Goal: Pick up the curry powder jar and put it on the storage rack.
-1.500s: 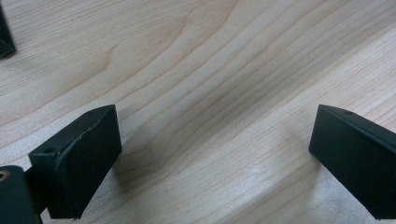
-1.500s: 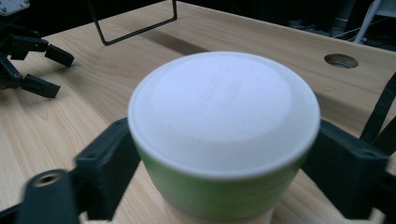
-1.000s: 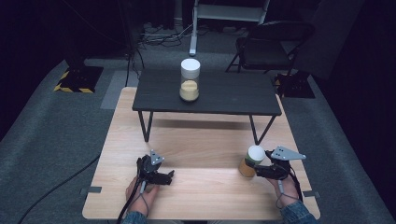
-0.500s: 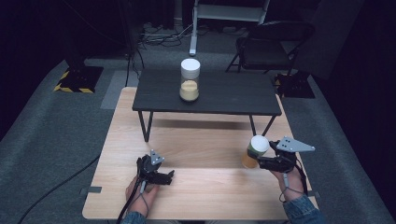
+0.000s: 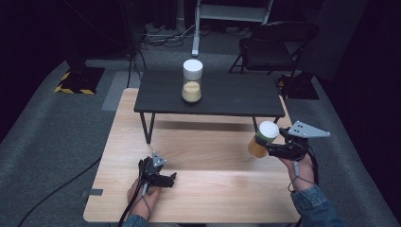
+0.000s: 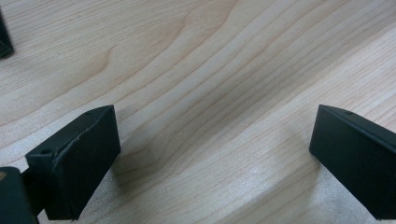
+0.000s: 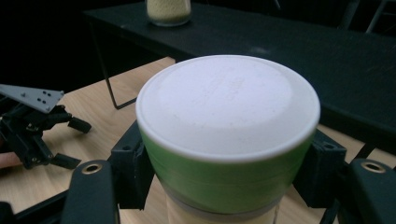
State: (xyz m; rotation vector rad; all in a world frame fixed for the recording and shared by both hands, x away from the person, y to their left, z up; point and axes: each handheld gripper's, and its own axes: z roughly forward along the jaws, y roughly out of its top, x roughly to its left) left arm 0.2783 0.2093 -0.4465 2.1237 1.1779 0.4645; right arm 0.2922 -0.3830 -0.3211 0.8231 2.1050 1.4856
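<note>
Yellow-filled jar [image 5: 263,140] in right tongs [image 5: 272,147]; twin jar [image 5: 192,81] on black table [image 5: 236,97].

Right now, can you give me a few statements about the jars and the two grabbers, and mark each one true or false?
1. The right gripper grips a green-banded jar with a white lid. True.
2. That jar stands on the wooden table. False: it is held above it.
3. The left gripper holds a jar. False: its jaws are open over bare wood.
4. Another jar stands on the black table. True.
</note>
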